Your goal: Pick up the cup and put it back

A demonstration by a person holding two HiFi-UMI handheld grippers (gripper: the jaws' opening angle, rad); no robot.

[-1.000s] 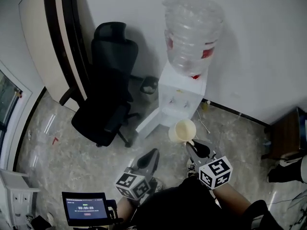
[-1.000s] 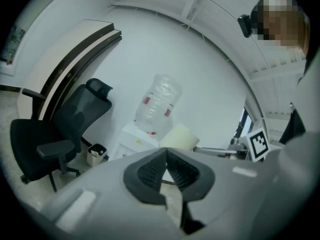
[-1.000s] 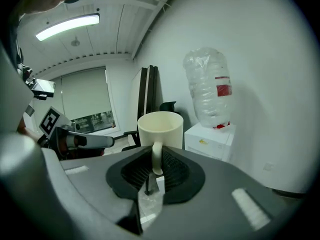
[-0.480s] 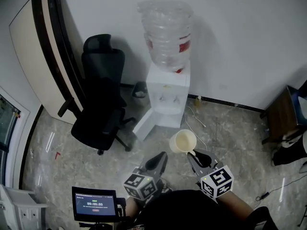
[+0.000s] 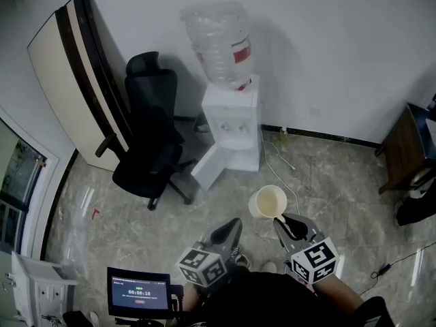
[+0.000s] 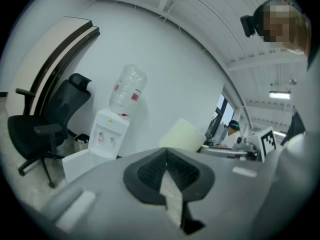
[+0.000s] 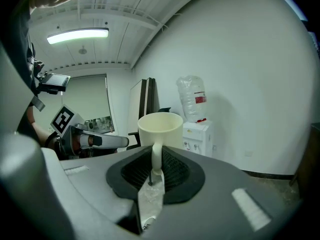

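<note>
Cream cup [image 7: 160, 126], smooth and cylindrical: hangs upright in mid-air over the glossy veined floor [image 5: 327, 182], pinched by its thin loop handle between the ribbed black pads [image 7: 175, 171] of the right gripper [image 5: 281, 220]. Alongside, left gripper [image 6: 166, 166] with rubber jaws pressed together on nothing. Beyond, boxy white water dispenser [image 5: 230, 125] under a ribbed clear bottle [image 5: 219, 43]; black high-backed chair [image 5: 146, 155].

Head view looks down; gripper views seemingly level; all share dispenser [image 5: 230, 122].
</note>
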